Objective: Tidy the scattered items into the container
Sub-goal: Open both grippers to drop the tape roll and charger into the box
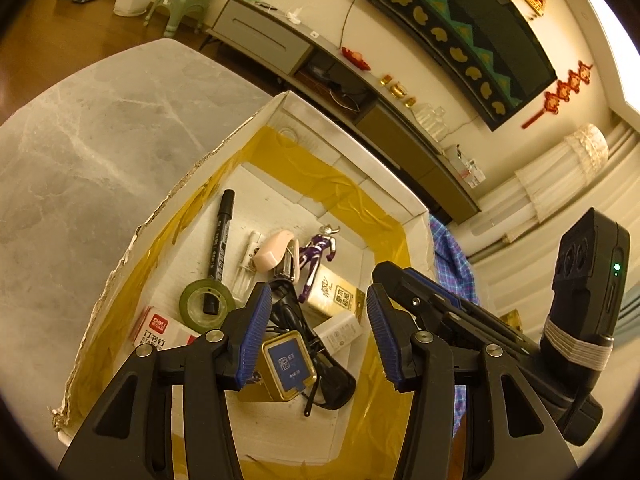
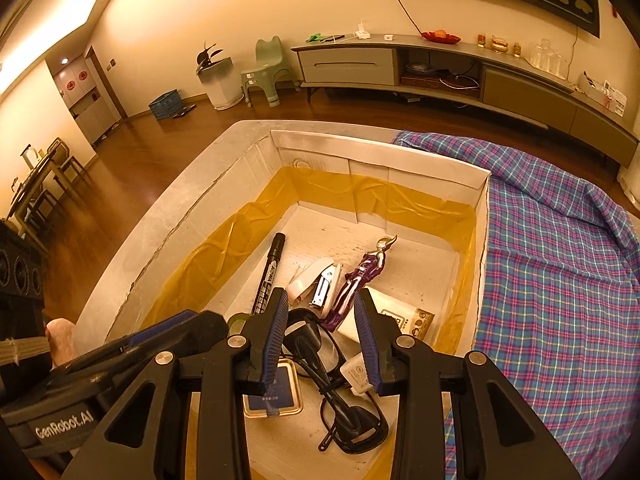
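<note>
Container (image 1: 280, 112) (image 2: 400, 158) — a white box lined with yellow tape, standing on the grey marble worktop (image 1: 100, 140) (image 2: 192, 184), its left rim torn and ragged, its right wall just beside a plaid cloth (image 2: 560, 260) (image 1: 452, 256).

Contents, gathered in the near half of the floor:
- black marker (image 1: 222, 236) (image 2: 269, 272), lying lengthwise, its near end resting in a roll of green tape (image 1: 206, 302)
- pink-and-white stapler (image 1: 280, 256) (image 2: 316, 280)
- purple figurine (image 1: 318, 256) (image 2: 360, 280), lying on a gold-and-white box (image 1: 338, 294) (image 2: 400, 320)
- red-and-white staples box (image 1: 164, 332) against the left wall
- blue-faced gold tin (image 1: 289, 364) (image 2: 276, 396)
- black glasses (image 1: 324, 376) (image 2: 340, 392), tangled beside the tin

The far half of the floor lies bare, with open room up to the far wall.

Left gripper (image 1: 316, 336) — poised over the tin and glasses, jaws spread wide, nothing between them.
Right gripper (image 2: 322, 340) (image 1: 384, 276) — just beside the left one over the same cluster, jaws likewise parted and empty.

Beyond the worktop's far edge: wooden floor and a long low cabinet (image 2: 440, 68) (image 1: 280, 48).
</note>
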The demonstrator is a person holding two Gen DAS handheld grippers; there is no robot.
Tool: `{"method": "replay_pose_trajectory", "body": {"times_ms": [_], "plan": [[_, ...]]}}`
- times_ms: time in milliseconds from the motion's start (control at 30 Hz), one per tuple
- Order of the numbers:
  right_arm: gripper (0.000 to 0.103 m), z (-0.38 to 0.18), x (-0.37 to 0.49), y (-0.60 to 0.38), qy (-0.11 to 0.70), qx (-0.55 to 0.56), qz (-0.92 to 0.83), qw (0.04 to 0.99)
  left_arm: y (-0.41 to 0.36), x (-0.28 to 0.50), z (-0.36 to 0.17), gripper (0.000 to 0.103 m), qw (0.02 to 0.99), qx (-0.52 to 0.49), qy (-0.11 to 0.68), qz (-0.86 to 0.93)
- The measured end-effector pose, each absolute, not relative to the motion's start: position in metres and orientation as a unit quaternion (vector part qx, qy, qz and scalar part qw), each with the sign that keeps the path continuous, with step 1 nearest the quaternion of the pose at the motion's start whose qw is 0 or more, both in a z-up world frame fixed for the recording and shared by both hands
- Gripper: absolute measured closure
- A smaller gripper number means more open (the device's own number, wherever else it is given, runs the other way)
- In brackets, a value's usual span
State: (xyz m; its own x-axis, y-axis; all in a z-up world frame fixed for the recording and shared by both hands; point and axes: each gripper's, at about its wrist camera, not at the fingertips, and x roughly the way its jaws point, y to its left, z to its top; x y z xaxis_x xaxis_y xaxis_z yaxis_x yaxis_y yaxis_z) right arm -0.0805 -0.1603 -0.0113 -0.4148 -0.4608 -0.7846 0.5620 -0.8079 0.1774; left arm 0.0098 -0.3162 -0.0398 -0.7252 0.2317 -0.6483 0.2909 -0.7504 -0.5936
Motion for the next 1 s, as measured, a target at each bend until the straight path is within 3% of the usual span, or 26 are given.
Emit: {"method": "replay_pose_trajectory", "body": {"times_ms": [1000], "plan": [[0.063, 0.023, -0.061, -0.173, 0.075, 0.409, -0.856, 0.307, -0.32, 0.028, -0.031, 0.05, 0.049, 0.338, 0.335, -0.878]]}}
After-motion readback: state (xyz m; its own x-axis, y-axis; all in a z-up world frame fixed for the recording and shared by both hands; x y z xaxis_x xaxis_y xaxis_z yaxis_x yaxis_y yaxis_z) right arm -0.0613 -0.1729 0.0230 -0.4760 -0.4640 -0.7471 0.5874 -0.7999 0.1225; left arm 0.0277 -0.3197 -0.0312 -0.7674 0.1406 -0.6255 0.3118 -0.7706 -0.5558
